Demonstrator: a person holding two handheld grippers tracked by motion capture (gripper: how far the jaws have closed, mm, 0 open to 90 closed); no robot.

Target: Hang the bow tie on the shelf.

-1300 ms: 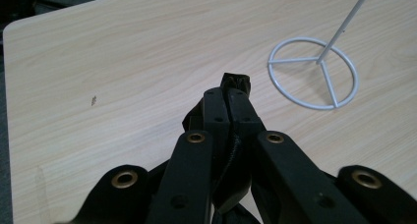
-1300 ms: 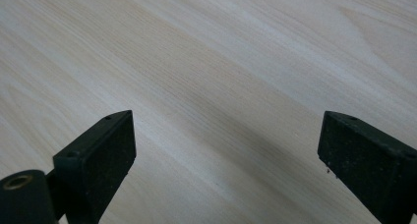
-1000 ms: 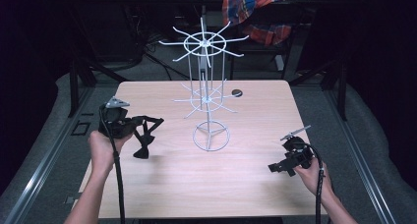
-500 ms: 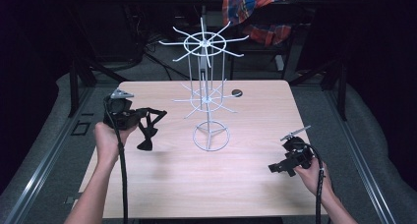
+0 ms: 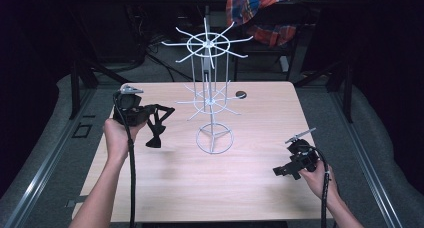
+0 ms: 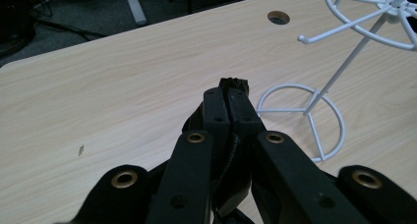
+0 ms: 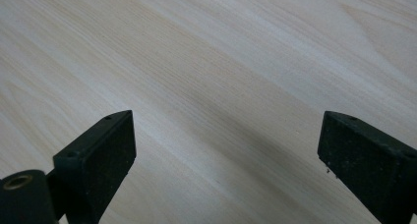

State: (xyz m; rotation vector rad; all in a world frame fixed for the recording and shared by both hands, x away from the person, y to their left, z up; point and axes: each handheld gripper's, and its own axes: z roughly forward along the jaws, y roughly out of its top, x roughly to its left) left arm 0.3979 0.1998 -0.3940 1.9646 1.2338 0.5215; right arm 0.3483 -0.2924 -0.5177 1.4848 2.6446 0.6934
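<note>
Nearest, at four o'clock on the pale wooden table (image 5: 240,188), the right gripper (image 5: 280,171) hovers with its jaws spread wide and nothing between them. At nine o'clock the left gripper (image 5: 155,142) points downward, jaws pressed together on a small dark thing I cannot identify. Beyond, near centre, stands the white wire carousel rack (image 5: 214,138), and a round dark grommet hole (image 5: 241,94) lies at twelve o'clock.

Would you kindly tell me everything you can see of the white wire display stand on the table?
The white wire display stand looks like thin painted metal. It stands upright on a ring base with three spokes, near the middle of the light wooden table. A slim mast carries two wheel-shaped tiers of radiating hooked arms, all bare. Nothing touches it but the table.
</note>
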